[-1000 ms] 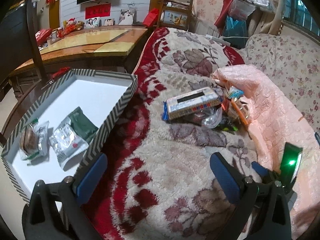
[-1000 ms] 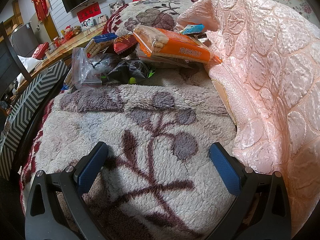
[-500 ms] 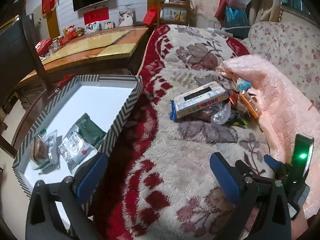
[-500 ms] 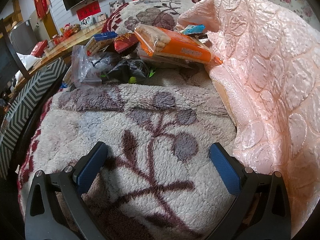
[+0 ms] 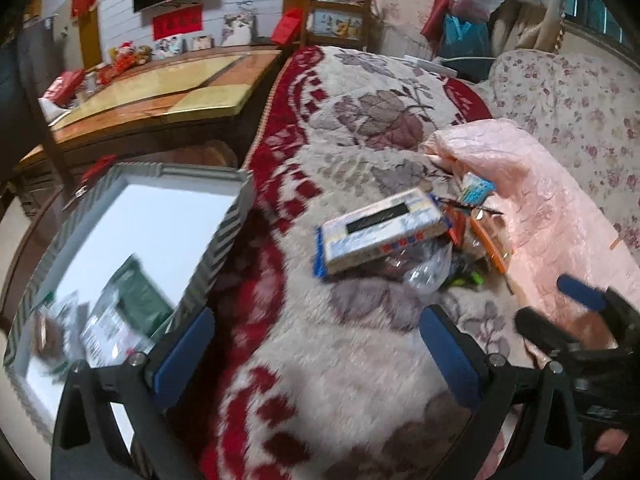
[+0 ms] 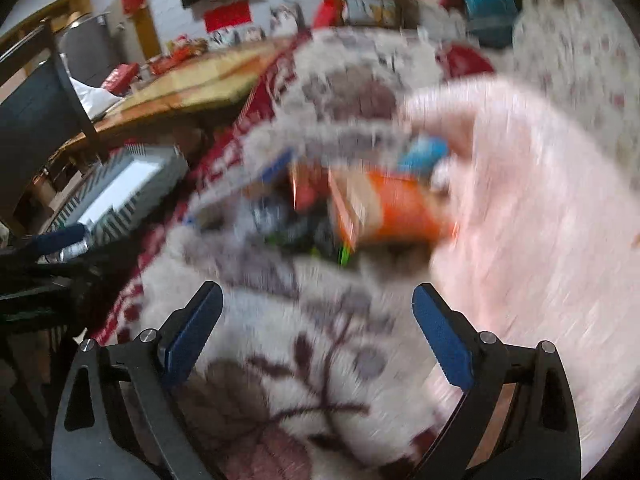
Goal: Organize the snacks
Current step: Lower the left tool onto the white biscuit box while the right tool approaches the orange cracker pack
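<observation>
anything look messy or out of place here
Yes: the loose snacks sit in a jumbled heap on the blanket, the biscuit box lying crooked on top of a clear bag and the orange pack wedged against the pink quilt. Only a few packets lie in the striped box.

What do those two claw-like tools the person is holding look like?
Both look alike. The left gripper and the right gripper each have a black, angular frame that forks into two arms. Each arm ends in a flat blue pad with a ribbed face, fixed with small silver bolts. No cables or sleeves show. The right gripper's jaws have just been closing slightly, with nothing between them.
</observation>
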Action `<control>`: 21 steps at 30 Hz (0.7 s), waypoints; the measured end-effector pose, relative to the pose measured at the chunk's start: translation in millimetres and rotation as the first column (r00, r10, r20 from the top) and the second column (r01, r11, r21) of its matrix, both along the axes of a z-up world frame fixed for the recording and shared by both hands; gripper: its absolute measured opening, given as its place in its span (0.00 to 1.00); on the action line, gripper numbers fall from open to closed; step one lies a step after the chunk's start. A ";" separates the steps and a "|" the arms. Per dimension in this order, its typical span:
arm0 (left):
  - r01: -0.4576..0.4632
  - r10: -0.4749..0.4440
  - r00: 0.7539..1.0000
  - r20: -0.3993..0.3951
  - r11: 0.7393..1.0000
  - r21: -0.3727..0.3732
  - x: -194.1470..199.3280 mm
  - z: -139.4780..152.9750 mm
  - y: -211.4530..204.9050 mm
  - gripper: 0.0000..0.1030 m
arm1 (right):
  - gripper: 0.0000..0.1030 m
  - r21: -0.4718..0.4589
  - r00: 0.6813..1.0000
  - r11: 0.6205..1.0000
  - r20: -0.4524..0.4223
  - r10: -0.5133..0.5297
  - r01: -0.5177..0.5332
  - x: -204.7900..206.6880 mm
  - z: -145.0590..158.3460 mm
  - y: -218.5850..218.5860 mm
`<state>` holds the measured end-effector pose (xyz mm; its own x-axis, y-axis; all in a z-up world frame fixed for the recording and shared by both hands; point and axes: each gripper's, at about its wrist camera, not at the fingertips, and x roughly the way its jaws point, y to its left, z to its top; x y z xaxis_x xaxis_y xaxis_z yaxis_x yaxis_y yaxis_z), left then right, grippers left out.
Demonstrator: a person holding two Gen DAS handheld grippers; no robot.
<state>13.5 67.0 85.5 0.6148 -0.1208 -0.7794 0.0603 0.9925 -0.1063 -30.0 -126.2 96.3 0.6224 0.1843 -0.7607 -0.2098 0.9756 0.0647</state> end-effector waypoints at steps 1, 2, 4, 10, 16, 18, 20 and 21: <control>0.026 -0.026 1.000 -0.005 1.000 -0.007 6.3 1.1 -2.6 1.00 | 0.94 0.012 1.000 1.000 0.012 0.019 -0.020 3.1 7.4 -1.6; 0.067 -0.067 0.998 -0.006 0.997 -0.023 13.4 2.5 -5.8 1.00 | 0.94 0.021 0.999 0.999 0.013 0.032 -0.032 6.2 11.9 -3.9; 0.173 -0.174 0.985 -0.016 0.984 -0.046 30.9 3.7 -13.1 1.00 | 0.94 0.030 0.999 0.999 0.010 0.041 -0.041 8.1 16.8 -6.6; 0.373 -0.375 0.923 -0.089 0.927 -0.039 77.4 -10.8 -24.5 1.00 | 0.94 0.014 0.997 0.997 -0.005 0.078 -0.078 10.9 15.4 -9.7; 0.576 -0.575 0.806 -0.139 0.817 -0.035 105.9 -21.3 -37.7 1.00 | 0.94 0.030 0.997 0.997 -0.036 0.073 -0.071 11.9 5.3 -16.2; 0.645 -0.639 0.752 -0.163 0.764 -0.019 111.9 -27.2 -46.0 1.00 | 0.94 0.029 0.996 0.997 -0.043 0.073 -0.072 13.8 2.8 -16.8; 0.688 -0.677 0.711 -0.189 0.726 -0.011 117.1 -33.0 -53.7 1.00 | 0.94 0.029 0.997 0.997 -0.044 0.066 -0.065 15.1 1.1 -17.9; 0.707 -0.697 0.690 -0.193 0.707 -0.028 119.1 -34.5 -56.9 1.00 | 0.94 0.030 0.997 0.998 -0.043 0.061 -0.060 16.2 0.5 -19.0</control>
